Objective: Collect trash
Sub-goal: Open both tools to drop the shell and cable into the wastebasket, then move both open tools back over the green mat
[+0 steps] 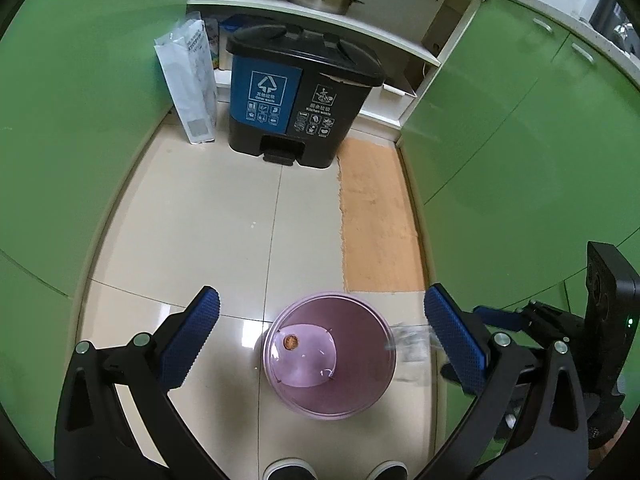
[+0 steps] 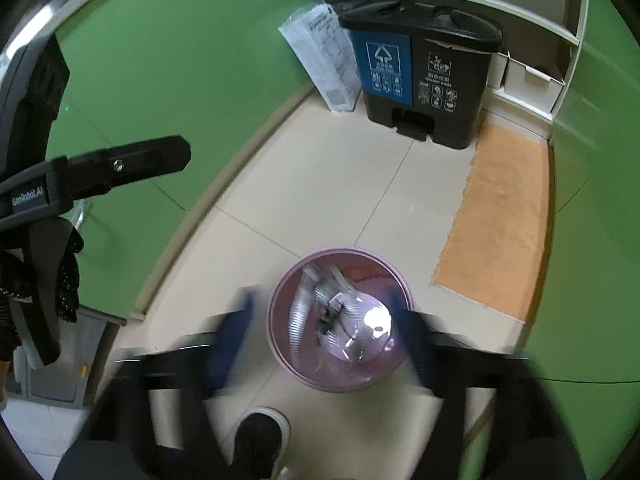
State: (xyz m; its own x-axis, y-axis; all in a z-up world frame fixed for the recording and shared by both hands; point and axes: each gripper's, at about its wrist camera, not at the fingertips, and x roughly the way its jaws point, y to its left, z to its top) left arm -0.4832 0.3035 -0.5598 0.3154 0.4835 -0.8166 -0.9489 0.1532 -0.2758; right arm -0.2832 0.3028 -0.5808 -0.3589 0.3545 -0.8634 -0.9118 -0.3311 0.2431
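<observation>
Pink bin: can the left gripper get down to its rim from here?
Probably yes. The left gripper is open, its fingers apart on either side of the pink bin below it, and nothing lies between them.

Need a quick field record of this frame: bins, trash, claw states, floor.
small bin: pink round wastebasket on the tile floor, between both claws
trash: clear crumpled plastic wrapper, seen over the bin's opening in the right wrist view; motion-blurred
other contents: small brown round item at the bin bottom
left claw: open, holding nothing, above the bin
right claw: open, blurred, straddling the bin
large bin: black two-compartment pedal bin, lids closed, at the far wall
beside it: white paper bag, upright
mat: orange, right of the tiles
</observation>
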